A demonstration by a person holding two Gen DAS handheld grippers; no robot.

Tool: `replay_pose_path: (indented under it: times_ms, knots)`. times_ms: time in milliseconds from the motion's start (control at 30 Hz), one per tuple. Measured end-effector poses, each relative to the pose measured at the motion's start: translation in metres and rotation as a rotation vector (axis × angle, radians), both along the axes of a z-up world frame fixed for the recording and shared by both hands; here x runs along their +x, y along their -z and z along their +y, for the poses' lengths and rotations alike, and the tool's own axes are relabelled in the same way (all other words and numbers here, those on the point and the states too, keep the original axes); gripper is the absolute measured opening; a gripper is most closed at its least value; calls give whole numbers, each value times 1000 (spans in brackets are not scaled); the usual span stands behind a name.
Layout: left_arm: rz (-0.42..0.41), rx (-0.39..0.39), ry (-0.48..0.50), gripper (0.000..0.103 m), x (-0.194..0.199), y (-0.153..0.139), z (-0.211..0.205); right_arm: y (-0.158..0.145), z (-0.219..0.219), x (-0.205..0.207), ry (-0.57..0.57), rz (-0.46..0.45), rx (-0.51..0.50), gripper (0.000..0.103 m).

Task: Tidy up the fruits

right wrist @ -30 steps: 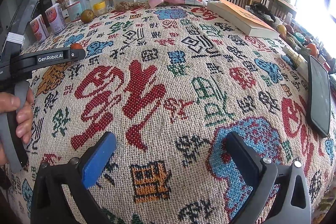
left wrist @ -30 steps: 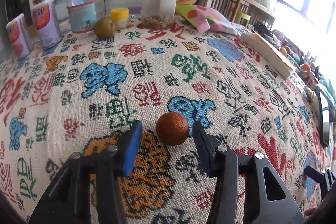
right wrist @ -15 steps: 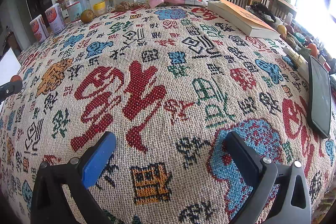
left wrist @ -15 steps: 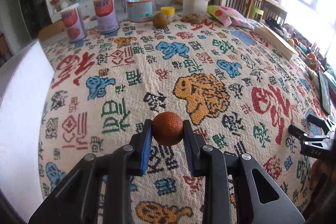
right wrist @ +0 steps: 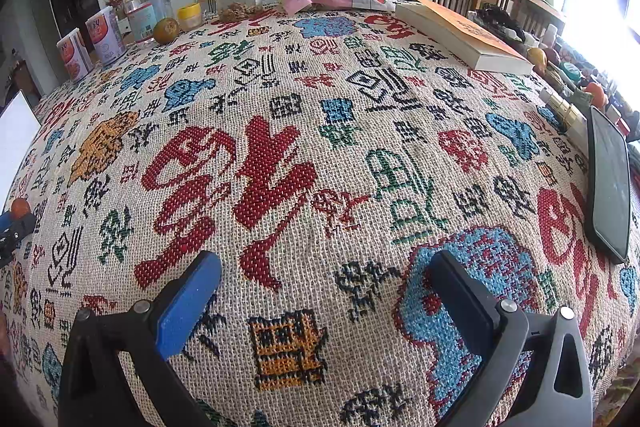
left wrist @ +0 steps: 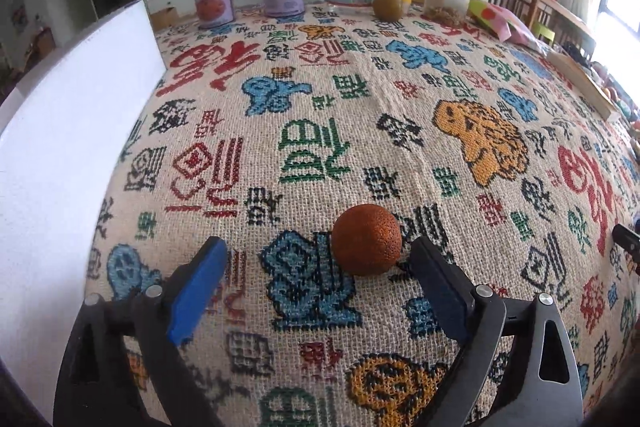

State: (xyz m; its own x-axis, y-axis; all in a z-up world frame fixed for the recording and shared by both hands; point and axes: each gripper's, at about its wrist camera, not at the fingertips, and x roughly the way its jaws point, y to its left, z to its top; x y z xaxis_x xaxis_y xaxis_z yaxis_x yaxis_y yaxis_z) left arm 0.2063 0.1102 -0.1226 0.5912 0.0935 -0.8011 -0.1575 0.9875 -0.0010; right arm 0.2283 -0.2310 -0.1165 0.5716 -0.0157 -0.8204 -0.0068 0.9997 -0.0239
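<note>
Left wrist view: left gripper [left wrist: 318, 267] spread wide, nothing held. Small orange fruit [left wrist: 366, 239] sits on patterned tablecloth [left wrist: 312, 115] between fingers, close to right finger, contact unclear. Looks light, firm, pebbly skin; round, likely to roll, so pinch across widest part. Greenish-brown fruit [left wrist: 387, 6] far back near jars. White board [left wrist: 68, 131] at left, cut off.

Right wrist view: right gripper [right wrist: 322, 285] wide, empty, above bare cloth. Orange fruit [right wrist: 20, 207] tiny at left edge, partly hidden. Clutter by window hard to read.
</note>
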Motion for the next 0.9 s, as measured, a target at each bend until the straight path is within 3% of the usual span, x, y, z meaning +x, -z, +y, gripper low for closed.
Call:
replay_pose_path:
  times_ms: [900]
  knots:
    - [7, -4, -9, 101, 1, 2, 2, 0, 0, 0, 0, 0, -1, 103]
